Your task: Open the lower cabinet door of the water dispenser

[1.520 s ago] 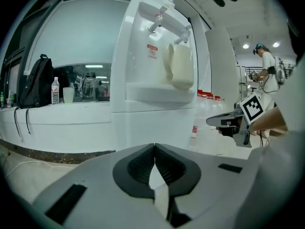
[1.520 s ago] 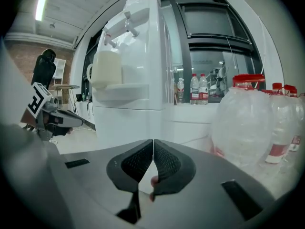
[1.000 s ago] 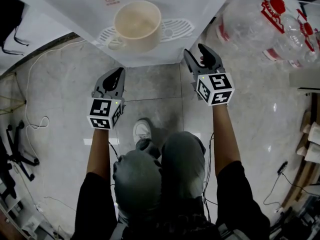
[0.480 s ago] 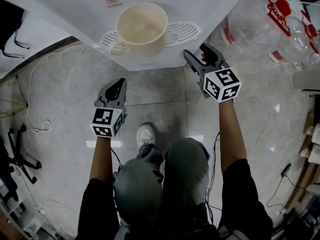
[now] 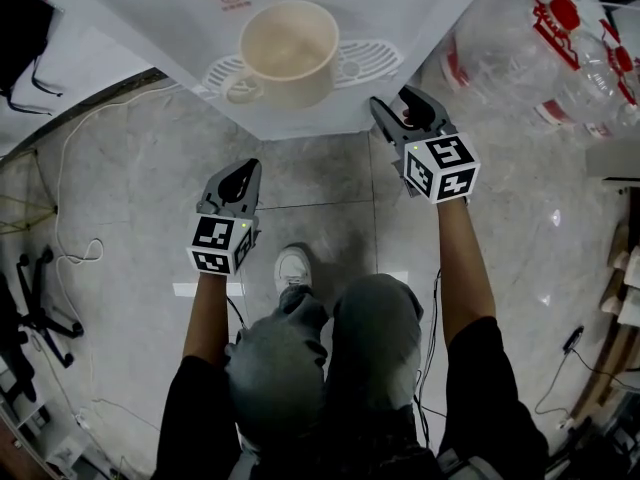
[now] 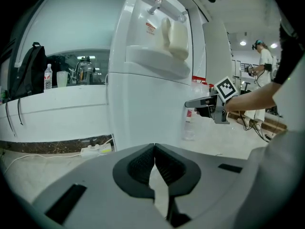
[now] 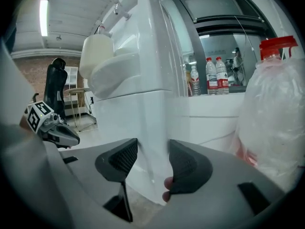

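1. So far nothing of the opening shows as done: the door (image 6: 143, 113) of the dispenser (image 7: 143, 37) looks flush and shut, ahead of both claws.
2. The right claw (image 7: 151, 152) is spread, its jaws having just closed a little. The door's corner edge stands between them, but the pads do not seem to press on it. Whether a lip or handle sits there I cannot tell.
3. The left claw (image 6: 153, 149) is pressed together and empty. It sits short of the door, lower than the right claw and to its left.
4. A cup (image 5: 288, 40) sits on the tray (image 5: 368, 63), above and ahead of both claws. A bottle (image 7: 274, 128) stands just right of the right claw. Neither belongs to the job.
5. Left to do, as I judge it: close the right claw on the edge and swing the door out. Nearly the whole task remains, since only the approach to the edge looks made.
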{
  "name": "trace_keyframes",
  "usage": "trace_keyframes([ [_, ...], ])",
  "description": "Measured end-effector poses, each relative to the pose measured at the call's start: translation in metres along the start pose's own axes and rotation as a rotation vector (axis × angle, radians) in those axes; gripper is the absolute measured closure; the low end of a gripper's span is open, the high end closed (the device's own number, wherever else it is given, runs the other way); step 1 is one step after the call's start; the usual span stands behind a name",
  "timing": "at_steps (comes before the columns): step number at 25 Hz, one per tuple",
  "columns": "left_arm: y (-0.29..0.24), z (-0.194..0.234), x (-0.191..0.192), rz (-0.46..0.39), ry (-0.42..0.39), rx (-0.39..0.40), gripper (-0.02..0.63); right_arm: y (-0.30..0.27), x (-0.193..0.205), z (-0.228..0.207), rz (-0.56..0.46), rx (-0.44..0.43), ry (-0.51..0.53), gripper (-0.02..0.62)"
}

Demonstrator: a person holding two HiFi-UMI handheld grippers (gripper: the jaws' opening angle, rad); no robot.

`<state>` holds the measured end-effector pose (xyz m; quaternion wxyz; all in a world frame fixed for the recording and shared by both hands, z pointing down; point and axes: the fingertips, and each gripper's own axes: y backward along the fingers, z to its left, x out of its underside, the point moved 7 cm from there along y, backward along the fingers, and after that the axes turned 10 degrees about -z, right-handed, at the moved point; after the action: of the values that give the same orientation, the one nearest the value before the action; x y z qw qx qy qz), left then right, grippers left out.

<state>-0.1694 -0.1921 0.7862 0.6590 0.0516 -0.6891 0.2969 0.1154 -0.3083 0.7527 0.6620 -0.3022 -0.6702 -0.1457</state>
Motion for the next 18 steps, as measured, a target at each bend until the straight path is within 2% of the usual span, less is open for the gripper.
trace_keyframes([
  [18,0.009,-0.011,-0.009,-0.002,-0.026,0.012,0.594,0.011,0.000,0.011,0.004,0.059,0.024,0.390],
])
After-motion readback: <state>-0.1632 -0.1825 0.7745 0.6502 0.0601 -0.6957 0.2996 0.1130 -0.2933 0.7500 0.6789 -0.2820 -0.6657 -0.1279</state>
